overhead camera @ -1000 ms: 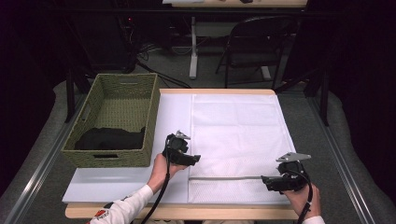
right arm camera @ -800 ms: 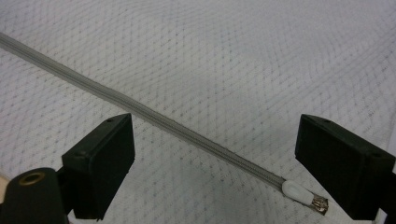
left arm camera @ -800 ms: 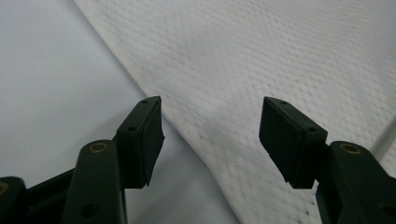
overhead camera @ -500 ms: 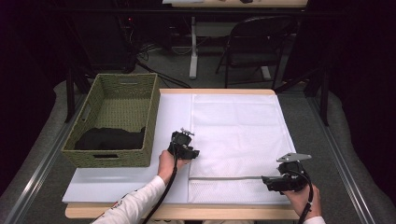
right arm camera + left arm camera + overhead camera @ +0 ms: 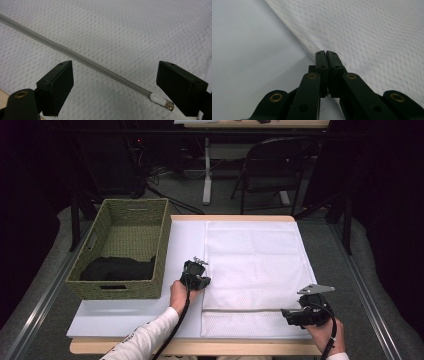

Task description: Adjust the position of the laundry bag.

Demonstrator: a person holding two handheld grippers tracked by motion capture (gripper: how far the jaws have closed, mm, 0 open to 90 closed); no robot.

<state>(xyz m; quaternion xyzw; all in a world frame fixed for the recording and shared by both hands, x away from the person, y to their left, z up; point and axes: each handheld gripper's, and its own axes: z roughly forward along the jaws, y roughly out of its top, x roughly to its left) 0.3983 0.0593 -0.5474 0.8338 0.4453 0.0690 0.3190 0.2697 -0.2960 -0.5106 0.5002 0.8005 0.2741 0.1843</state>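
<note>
A white mesh bag (image 5: 257,260) lies flat on the table, with a grey zipper (image 5: 240,310) running across its near end. My left gripper (image 5: 200,279) is at the bag's left edge. Its jaws have just been closing and now meet on the edge of the mesh bag (image 5: 372,37), which rises slightly at my left gripper (image 5: 326,53). My right gripper (image 5: 286,313) hovers at the bag's near right corner. In its own view my right gripper (image 5: 117,85) stands open astride the zipper (image 5: 82,60), with the white zipper pull (image 5: 160,100) close to the right-hand jaw.
A green woven basket (image 5: 97,245) with a black cloth (image 5: 117,268) inside stands at the table's left. A white sheet (image 5: 185,240) covers the tabletop under the bag. A folding chair (image 5: 277,165) and desk legs stand beyond the far edge.
My left gripper has moved right and down onto the bag's left edge, and its jaws have gone from apart to pressed together. The right gripper has stayed put.
</note>
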